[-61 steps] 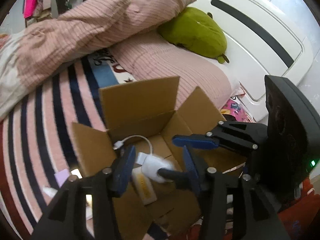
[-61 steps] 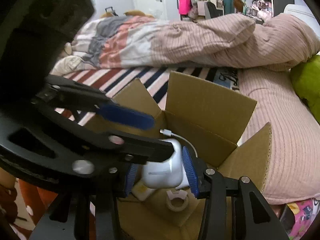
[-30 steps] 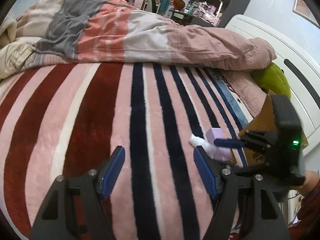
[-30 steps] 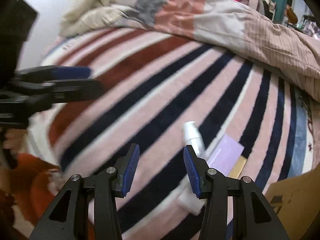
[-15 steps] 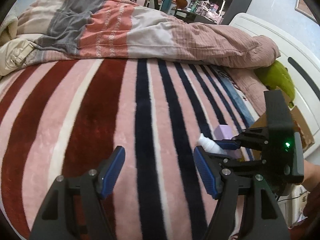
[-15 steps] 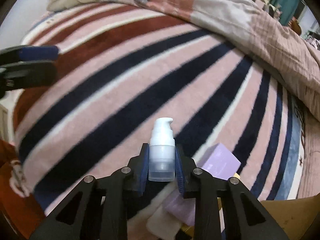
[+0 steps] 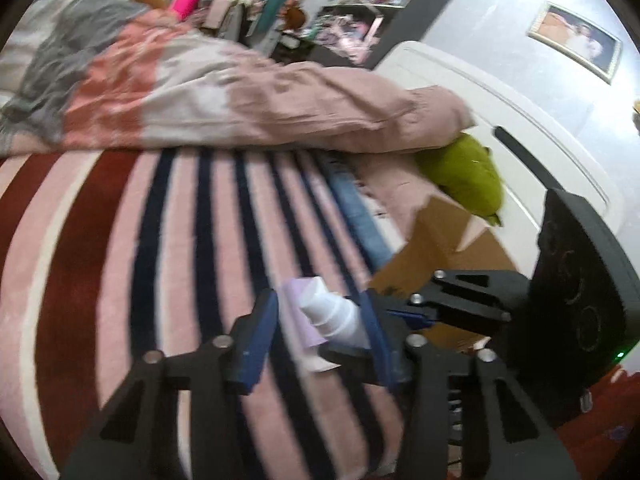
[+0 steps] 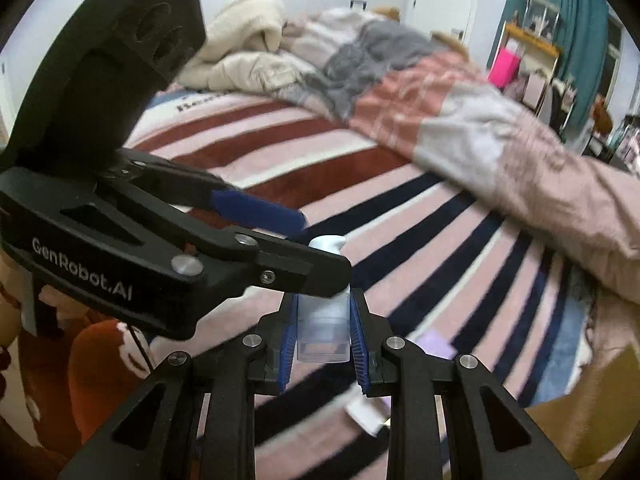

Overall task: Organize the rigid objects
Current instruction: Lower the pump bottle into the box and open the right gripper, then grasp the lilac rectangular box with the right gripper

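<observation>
Frosted plastic, the bottle [image 8: 322,322] sat clenched in my right tool [image 8: 323,334] above the bed [image 8: 400,216] while my left tool's [image 7: 320,328] jaws, just narrowing, straddled its pump end ungripped, risking a knock loose.

Striped bed [image 7: 120,260] surface open across its middle; heaped duvet [image 7: 240,100] blocks the far edge, cardboard box [image 7: 440,240] the headboard-side edge.

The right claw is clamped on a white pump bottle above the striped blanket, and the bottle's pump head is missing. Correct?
Not quite: the pump head is on. The right wrist view shows the right claw shut on the pump bottle above the striped blanket, head intact.
</observation>
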Motion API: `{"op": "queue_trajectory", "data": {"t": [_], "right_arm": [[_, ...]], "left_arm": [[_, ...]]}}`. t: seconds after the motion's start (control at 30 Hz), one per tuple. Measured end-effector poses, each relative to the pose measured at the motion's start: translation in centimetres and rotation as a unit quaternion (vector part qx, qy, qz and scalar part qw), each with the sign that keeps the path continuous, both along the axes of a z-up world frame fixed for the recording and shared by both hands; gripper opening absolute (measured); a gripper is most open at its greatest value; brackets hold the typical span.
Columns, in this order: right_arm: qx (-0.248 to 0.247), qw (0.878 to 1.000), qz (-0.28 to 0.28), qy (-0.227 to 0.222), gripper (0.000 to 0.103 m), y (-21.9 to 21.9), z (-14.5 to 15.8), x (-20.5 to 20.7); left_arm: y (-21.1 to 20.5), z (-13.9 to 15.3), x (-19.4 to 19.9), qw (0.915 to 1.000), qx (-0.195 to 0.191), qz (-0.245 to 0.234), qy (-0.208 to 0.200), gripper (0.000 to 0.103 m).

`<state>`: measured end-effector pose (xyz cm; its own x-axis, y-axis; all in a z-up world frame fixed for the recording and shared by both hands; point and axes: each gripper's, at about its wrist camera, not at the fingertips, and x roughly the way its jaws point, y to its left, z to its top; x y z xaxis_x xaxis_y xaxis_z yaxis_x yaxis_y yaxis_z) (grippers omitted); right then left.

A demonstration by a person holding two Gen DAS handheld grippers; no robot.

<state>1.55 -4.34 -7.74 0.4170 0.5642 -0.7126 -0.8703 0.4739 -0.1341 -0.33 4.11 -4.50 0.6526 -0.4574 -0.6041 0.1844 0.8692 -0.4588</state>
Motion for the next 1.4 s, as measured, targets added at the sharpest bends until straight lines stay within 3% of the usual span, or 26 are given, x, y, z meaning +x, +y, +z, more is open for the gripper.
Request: {"op": "queue_trajectory", "data": {"t": [0.1, 0.47, 0.8, 0.97, 1.03, 1.2, 1.4], "right_arm": [[0.022, 1.000, -0.010, -0.014, 0.020, -2.8, 1.7, 0.0], [0.067, 0.994, -0.080, -0.045, 0.020, -14.0, 5.5, 1.6], [0.042, 0.986, -0.159, 0.030, 0.020, -20.6, 3.9, 5.2], [0.046, 0.982, -0.166, 0.073, 0.021, -22.0, 3.5, 6.1], [0.040, 0.983, -0.165, 0.068, 0.023, -21.8, 3.6, 6.0], [0.027, 0.984, -0.167, 0.052, 0.023, -21.0, 3.9, 5.8], [0.057, 0.988, -0.138, 0.036, 0.025, -18.6, 5.9, 4.5]], "left_arm": [[-3.0, 2.0, 0.5, 0.9997, 0.003, -0.022, -0.012, 0.030], [-14.6, 5.5, 4.3, 0.9943, 0.036, -0.098, -0.021, 0.030], [-22.2, 2.5, 8.7, 0.9828, 0.066, -0.155, 0.075, 0.030], [-22.2, 2.3, 8.8, 0.9816, 0.069, -0.157, 0.085, 0.033], [-21.7, 2.4, 8.6, 0.9822, 0.074, -0.152, 0.082, 0.045], [-19.2, 3.5, 7.5, 0.9859, 0.073, -0.137, 0.064, 0.053], [-13.3, 5.2, 5.4, 0.9932, 0.073, -0.083, 0.037, 0.055]]}}
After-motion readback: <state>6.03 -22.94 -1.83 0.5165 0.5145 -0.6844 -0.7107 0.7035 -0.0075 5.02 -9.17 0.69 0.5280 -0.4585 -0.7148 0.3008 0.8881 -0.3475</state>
